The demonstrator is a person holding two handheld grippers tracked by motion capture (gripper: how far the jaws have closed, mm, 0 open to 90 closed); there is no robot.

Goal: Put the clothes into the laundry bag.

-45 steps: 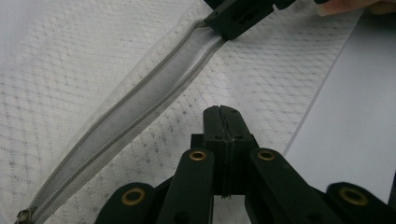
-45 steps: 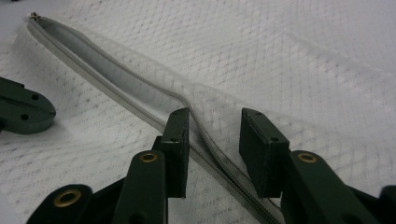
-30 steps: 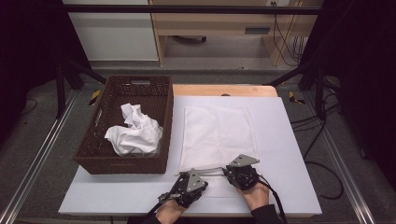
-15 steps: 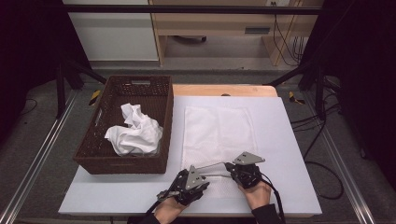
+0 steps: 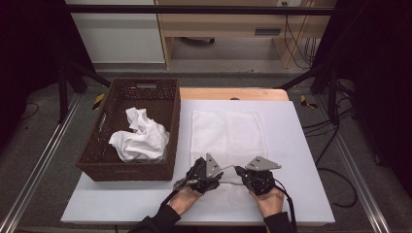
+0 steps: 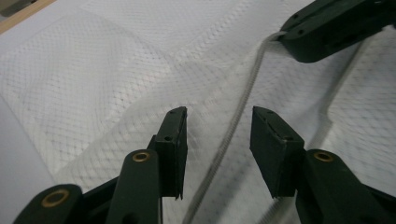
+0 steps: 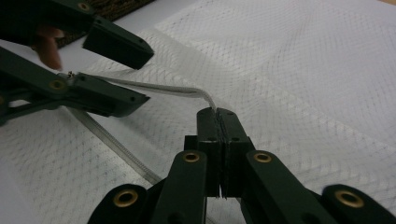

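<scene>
A white mesh cloth lies flat on the white table. A pale cord along its near edge is lifted off the surface. My right gripper is shut on one end of that cord, near the cloth's front edge. My left gripper stands open and its jaws have just been opening. The cord runs loose between them without touching either pad. In the high view, the left gripper sits just left of the right one. From the right gripper view, it appears as spread jaws.
A dark wicker basket stands at the table's left with a crumpled white cloth inside. A wooden board edge shows behind the table. Metal rails flank the table, and cables trail on the floor at right.
My left gripper's jaws have opened and released the cord, and that hand has drawn slightly up and away. The right gripper has stayed in place, clamped on the cord.
</scene>
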